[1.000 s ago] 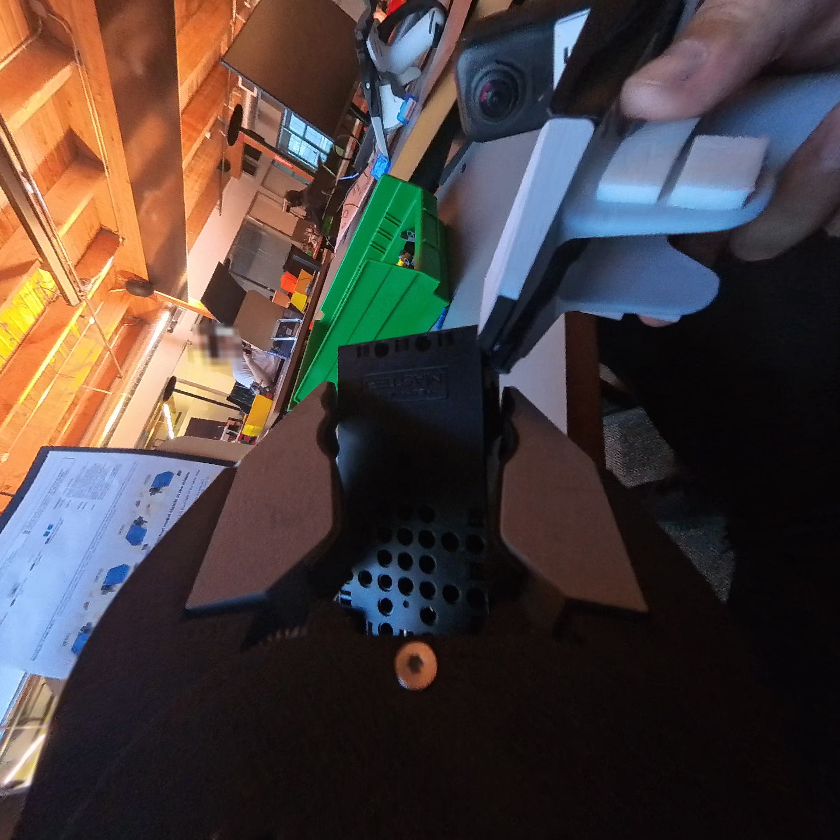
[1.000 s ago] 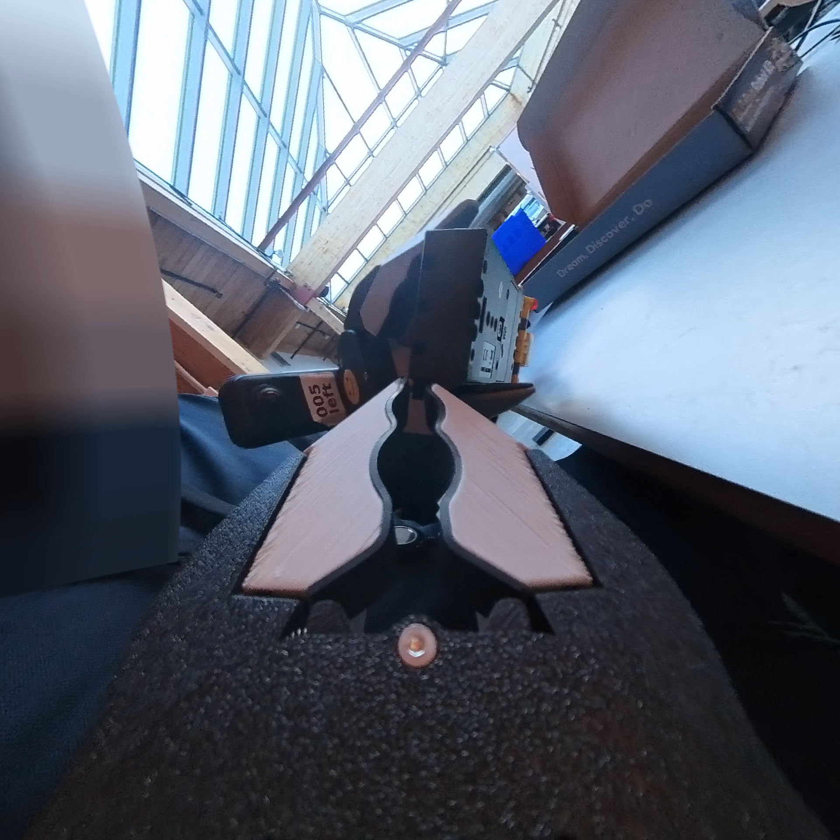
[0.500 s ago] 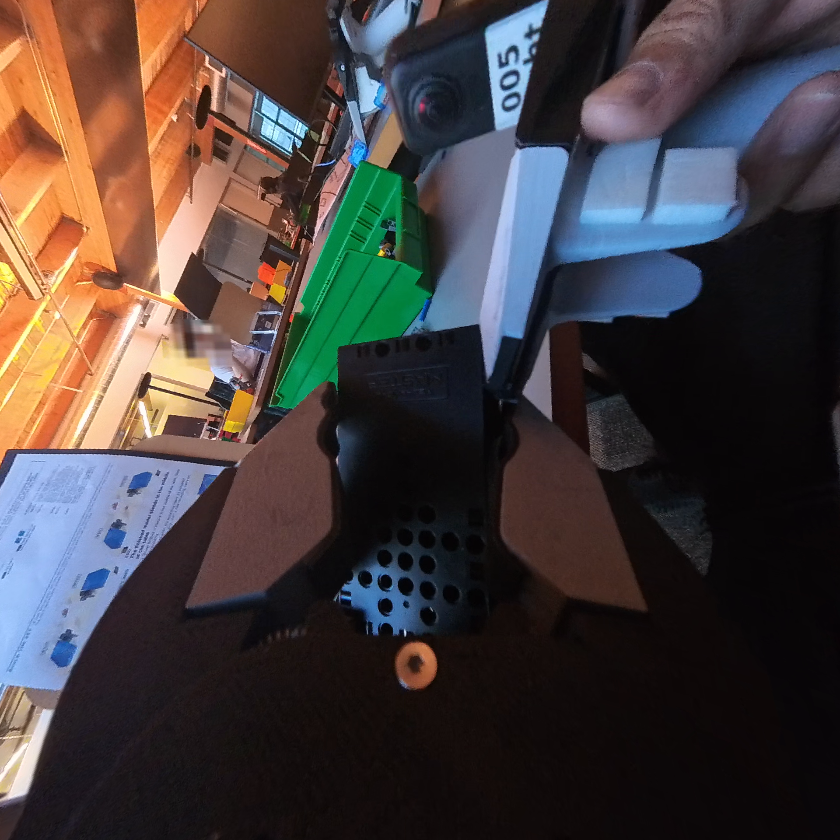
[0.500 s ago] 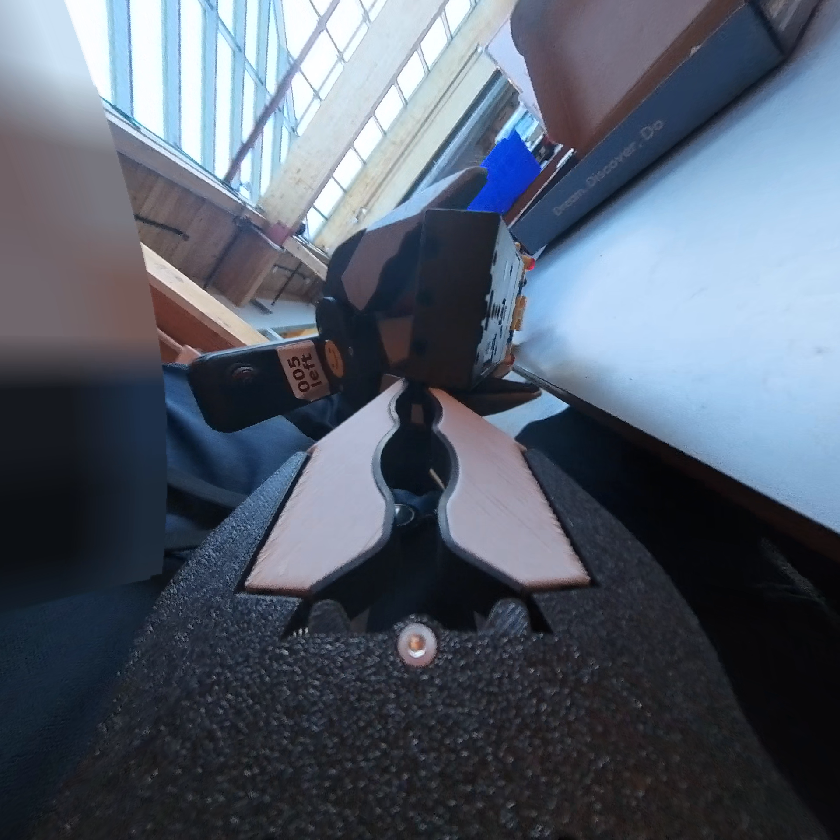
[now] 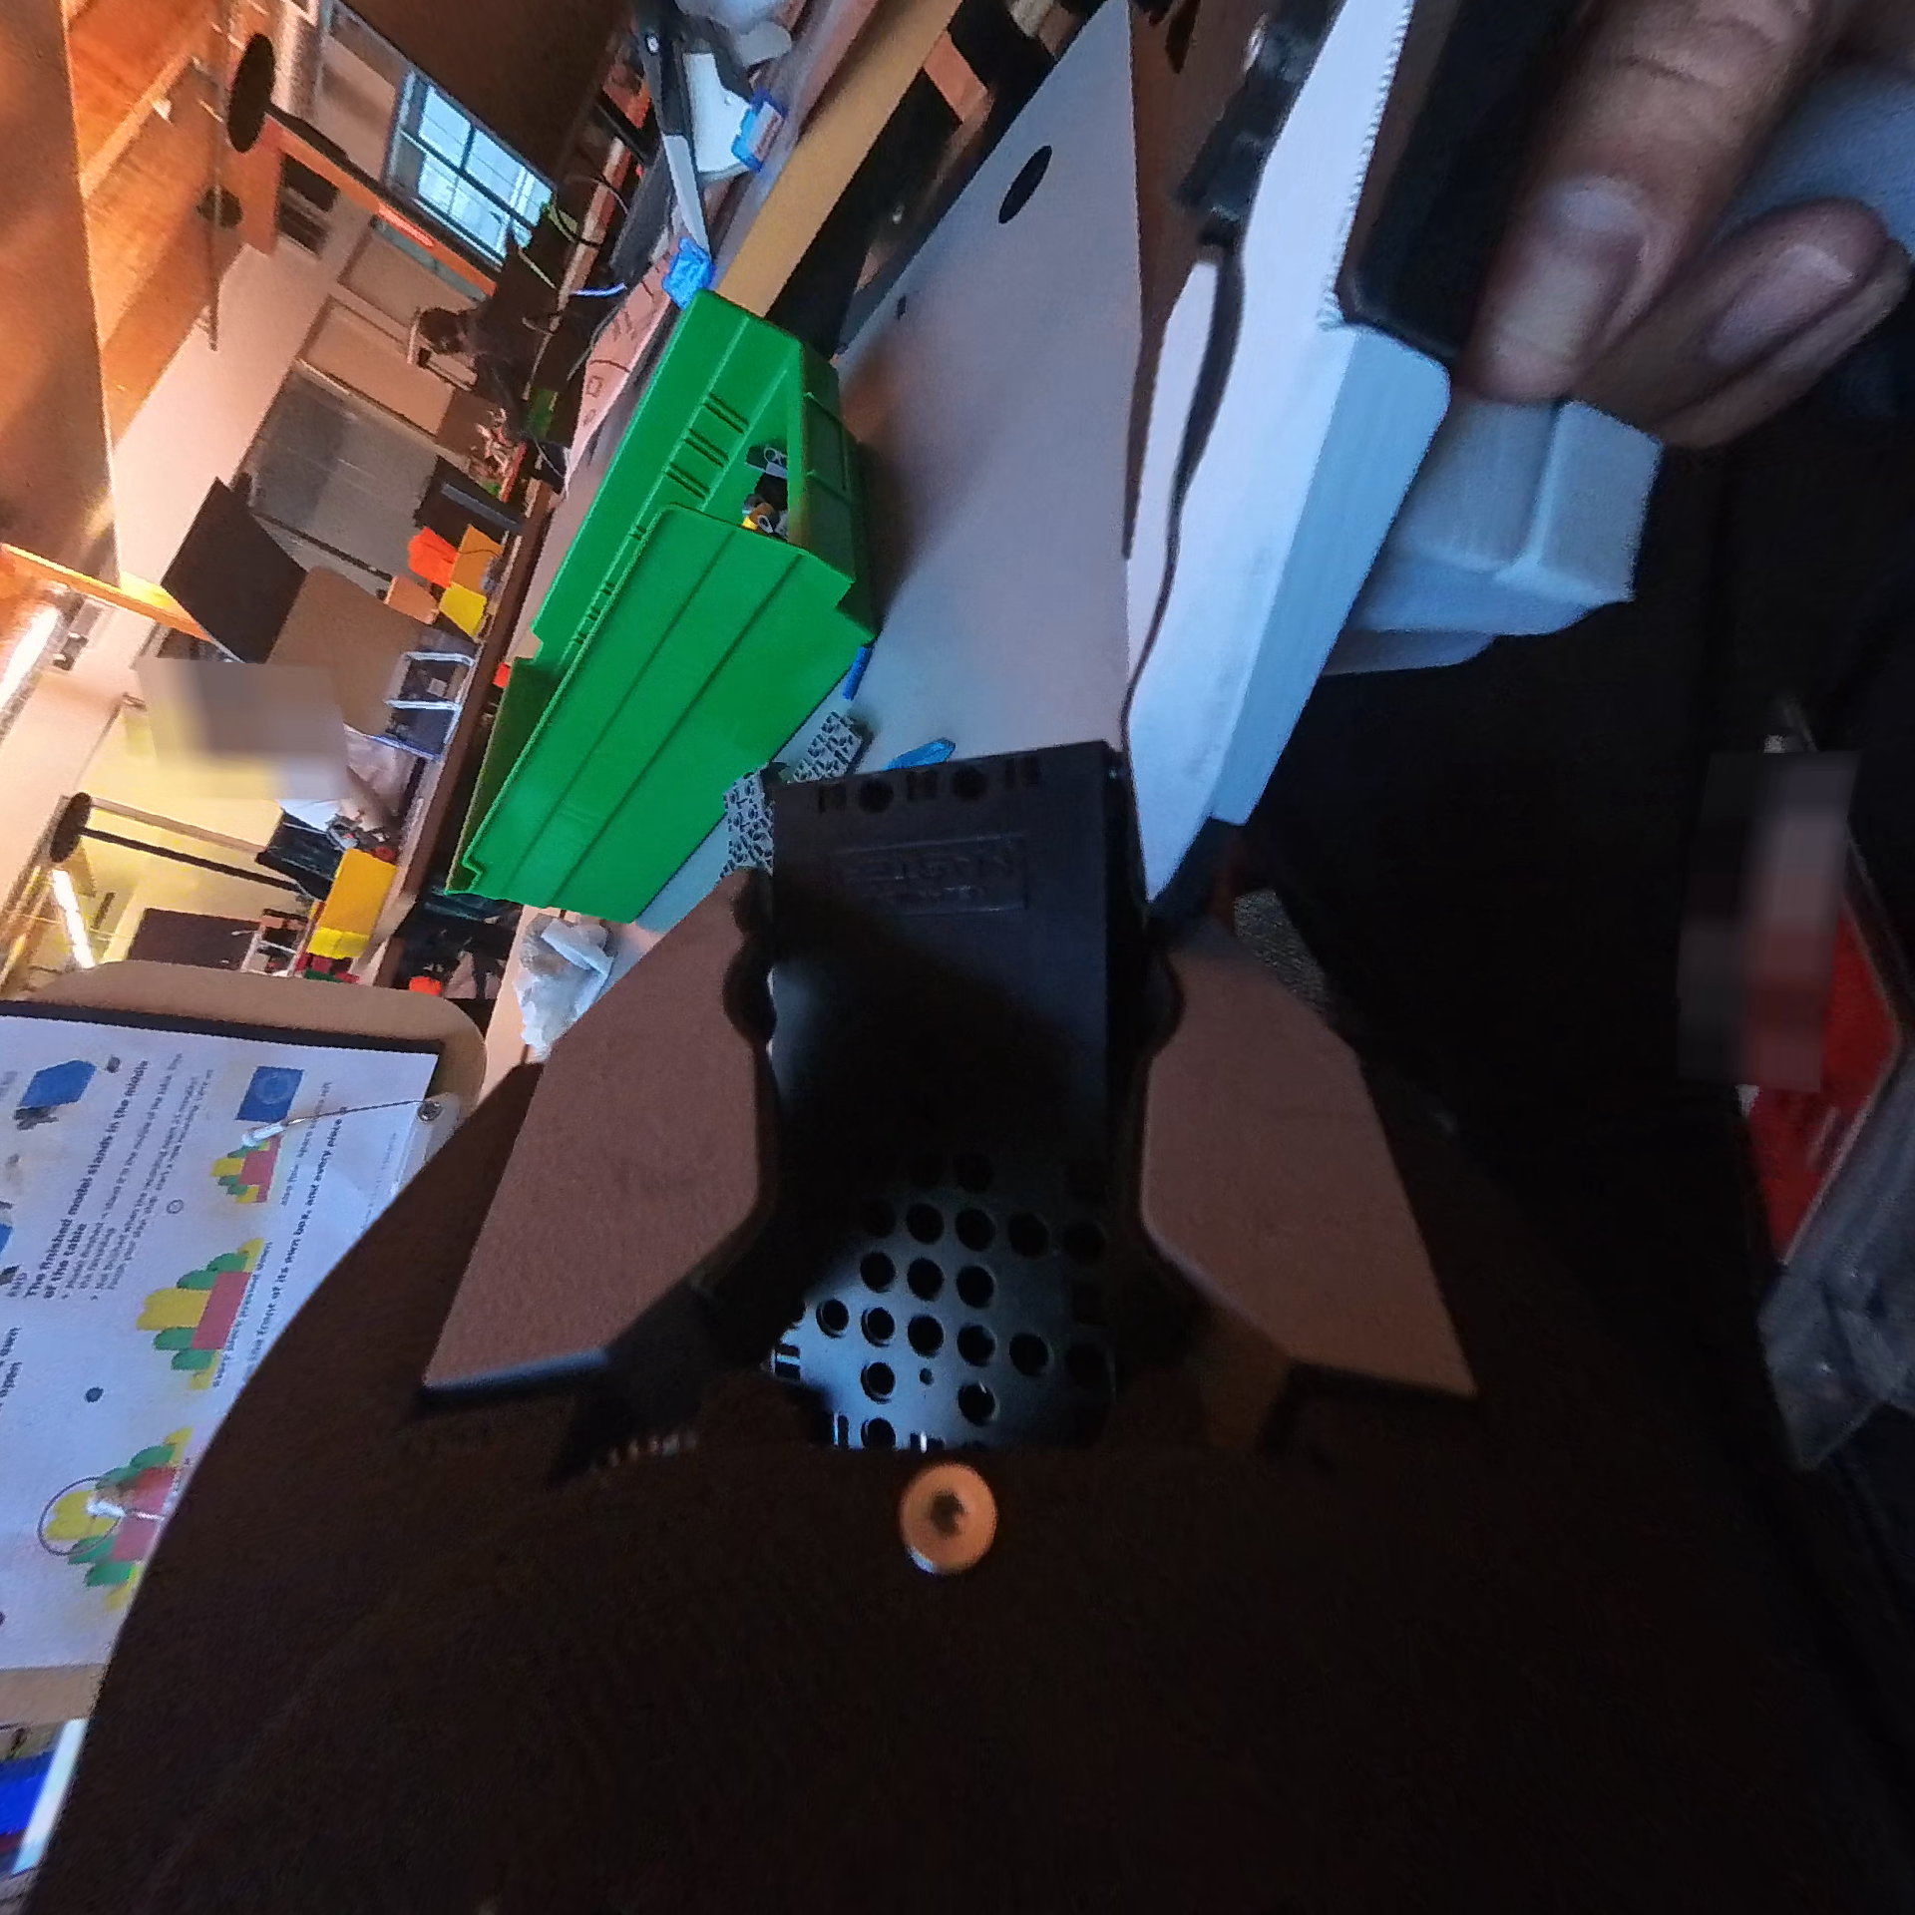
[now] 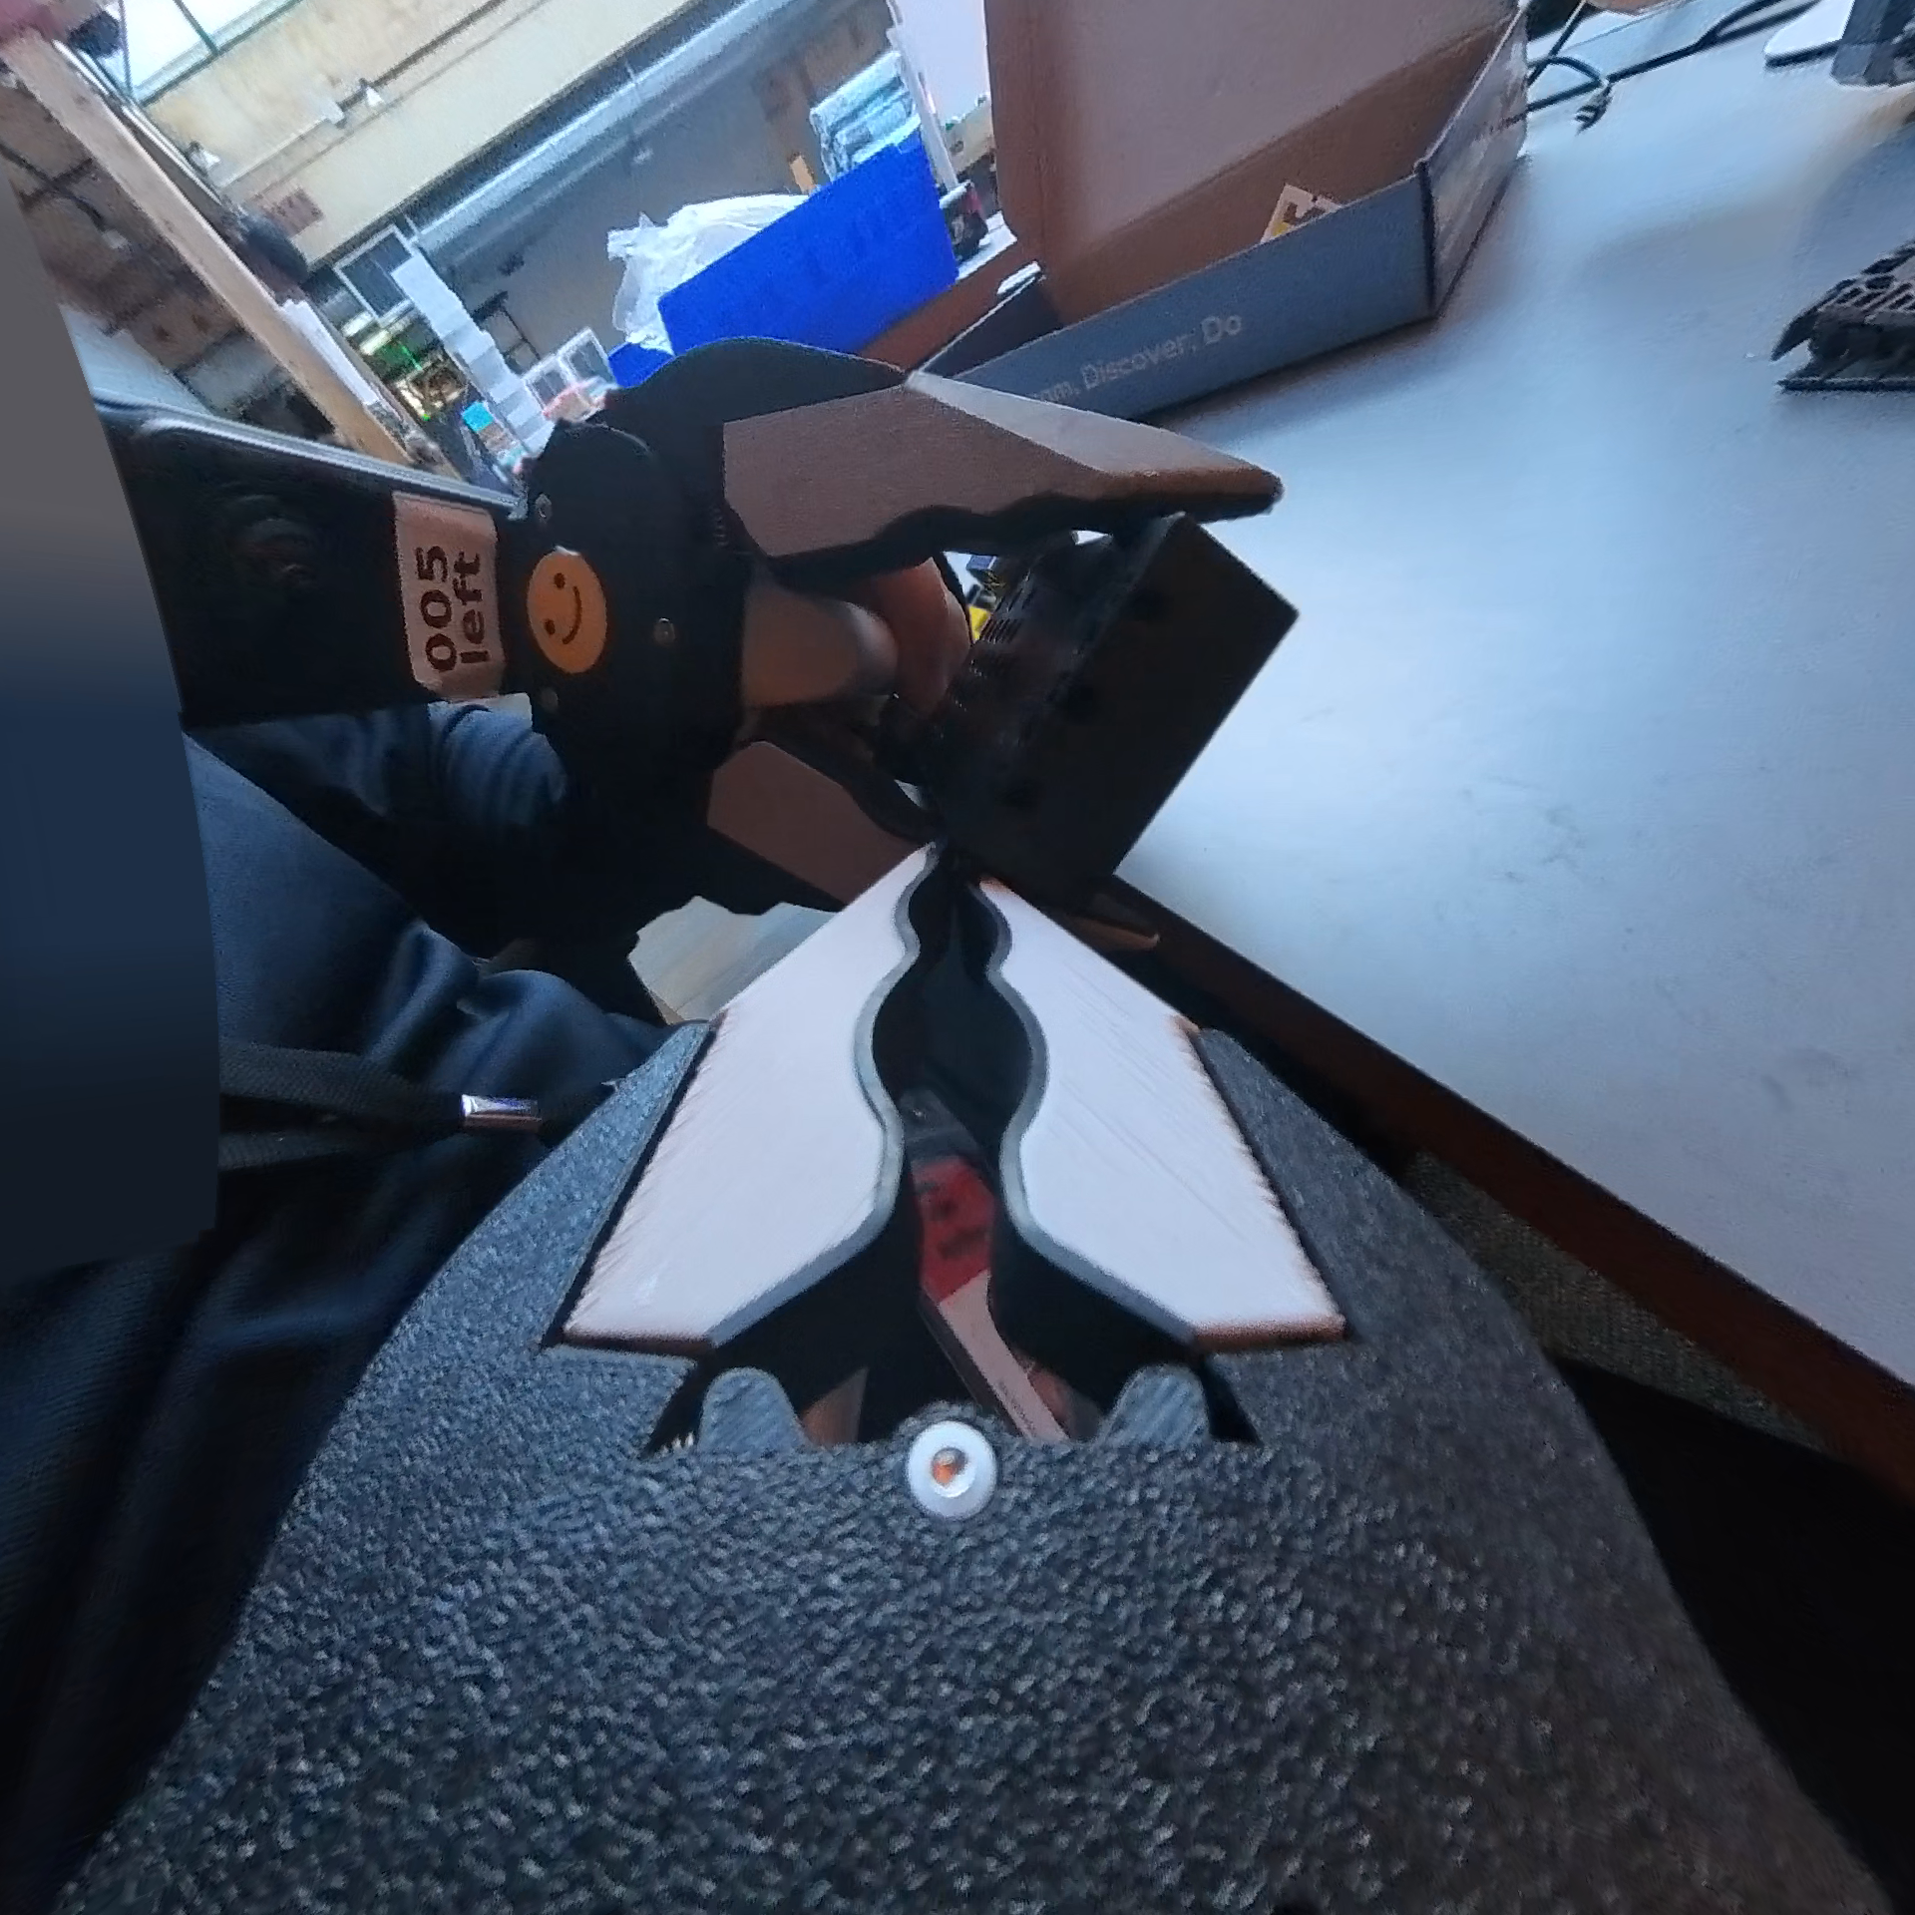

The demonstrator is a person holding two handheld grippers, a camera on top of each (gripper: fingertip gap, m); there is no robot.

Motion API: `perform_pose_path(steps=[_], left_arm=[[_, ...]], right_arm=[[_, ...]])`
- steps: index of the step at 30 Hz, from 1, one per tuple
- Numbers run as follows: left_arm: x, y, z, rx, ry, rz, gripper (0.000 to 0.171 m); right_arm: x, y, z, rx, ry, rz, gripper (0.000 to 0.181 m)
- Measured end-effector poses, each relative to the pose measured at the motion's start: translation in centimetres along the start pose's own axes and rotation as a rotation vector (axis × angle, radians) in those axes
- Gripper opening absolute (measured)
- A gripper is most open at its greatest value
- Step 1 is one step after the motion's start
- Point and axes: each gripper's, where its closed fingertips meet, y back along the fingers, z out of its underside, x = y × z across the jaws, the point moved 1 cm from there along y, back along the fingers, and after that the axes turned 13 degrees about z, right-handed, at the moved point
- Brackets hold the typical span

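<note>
My left gripper (image 5: 953,933) is shut on a black box with round vent holes (image 5: 953,1036), which fills the gap between its brown fingers. In the right wrist view the left gripper (image 6: 1098,674) holds the black box (image 6: 1140,705) tilted at the near edge of a grey table (image 6: 1554,725). My right gripper (image 6: 948,865) is shut, its pale fingers (image 6: 1130,1171) meeting at the tips just under the box's lower corner. In the left wrist view the right gripper (image 5: 1176,860) reaches down to the box's upper right corner, gripped by a hand (image 5: 1658,207).
A green plastic bin (image 5: 663,674) lies on the table beyond the box. A printed sheet with coloured brick pictures (image 5: 155,1295) is at the left. An open cardboard box with a blue side (image 6: 1244,207) and a black part (image 6: 1855,332) sit farther back. Dark-clad legs (image 6: 311,933) are below left. The grippers' ends are close to 5 centimetres from one another.
The right wrist view has tipped down from the skylight to the table. The left gripper and box have turned and moved to the table edge. The right gripper stays shut at the box.
</note>
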Motion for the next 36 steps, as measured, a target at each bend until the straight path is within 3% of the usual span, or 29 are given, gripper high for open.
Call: perform_pose_path(steps=[18, 23, 25, 27, 29, 32, 36], left_arm=[[0.1, -0.3, 0.1, -0.039, -0.027, -0.017, 0.070], [0.0, -0.2, -0.1, 0.044, 0.123, 0.060, 0.069], [-2.9, -0.2, 4.6, -0.153, 0.159, -0.079, 0.070], [-3.0, -0.1, 6.2, -0.059, 0.373, 0.064, 0.070], [-3.4, 0.7, 5.0, 0.064, 0.454, 0.110, 0.070], [-3.0, 0.6, 4.5, 0.030, 0.372, 0.102, 0.071], [-0.3, -1.0, 4.6, -0.052, 0.297, 0.215, 0.071]], right_arm=[[0.9, 0.1, 0.5, 0.008, 0.148, 0.127, 0.000], [0.2, 0.5, -0.1, 0.020, 0.333, 0.200, 0.000], [-1.5, 0.4, 0.4, 0.014, 0.394, 0.161, 0.000], [-1.1, 0.0, 1.4, -0.020, 0.449, 0.213, 0.000], [1.1, -0.1, 1.6, -0.056, 0.304, 0.226, 0.000], [3.1, 0.3, 0.7, -0.034, 0.179, 0.246, 0.000], [3.1, 0.2, -0.8, 0.019, 0.373, 0.346, 0.011]])
